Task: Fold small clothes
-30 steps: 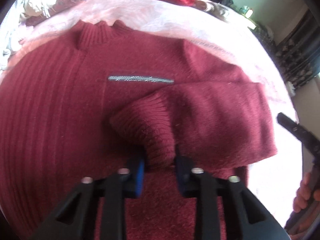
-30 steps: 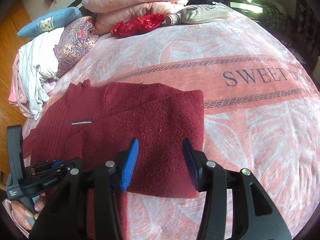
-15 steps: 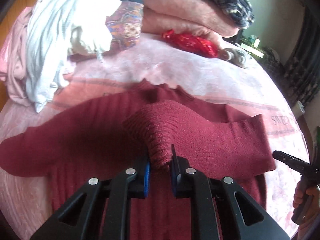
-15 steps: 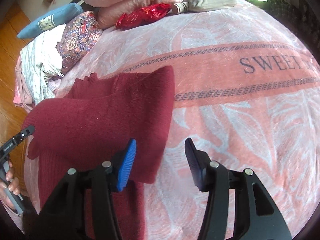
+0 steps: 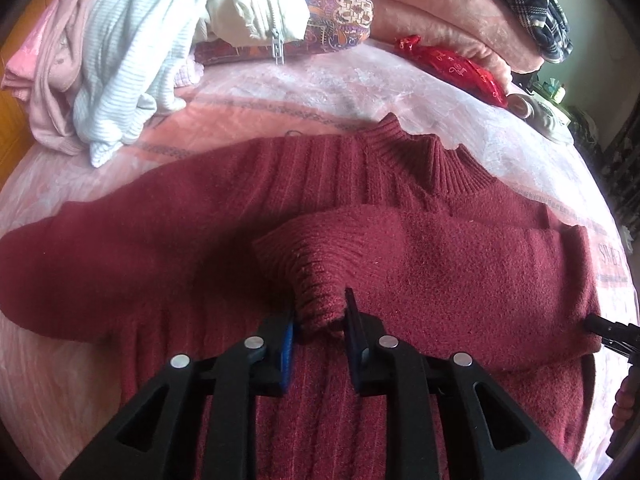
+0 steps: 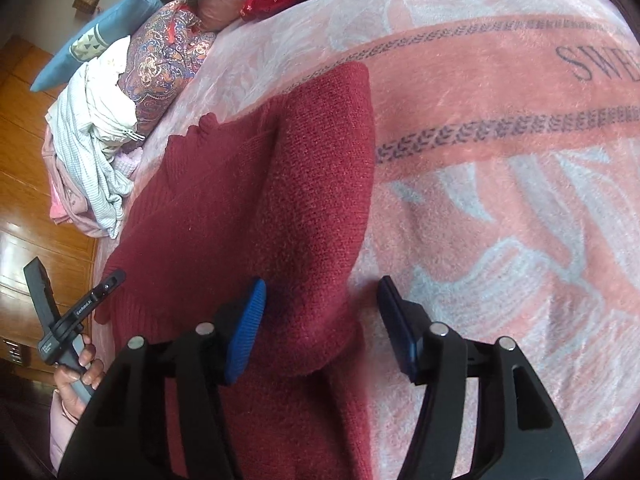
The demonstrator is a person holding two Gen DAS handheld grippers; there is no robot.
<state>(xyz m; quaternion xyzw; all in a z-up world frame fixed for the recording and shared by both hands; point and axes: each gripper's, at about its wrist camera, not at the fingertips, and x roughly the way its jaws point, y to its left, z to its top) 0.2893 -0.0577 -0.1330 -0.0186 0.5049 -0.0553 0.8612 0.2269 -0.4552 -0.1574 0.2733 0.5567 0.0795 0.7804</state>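
A dark red knit sweater lies flat on a pink blanket, collar away from me. Its right sleeve is folded across the chest. My left gripper is shut on the ribbed sleeve cuff and holds it lifted above the sweater's middle. The other sleeve lies stretched out to the left. In the right wrist view the sweater shows with its folded edge between the jaws; my right gripper is open, just above that edge.
A pile of white and pink clothes lies at the bed's far left, beside a patterned pillow. Folded pink blankets and a red pouch sit at the back. Wooden floor lies beyond the bed's left edge.
My left gripper closed on the cuff and pulled it back and up. My right gripper shifted right to the sweater's folded edge, still open.
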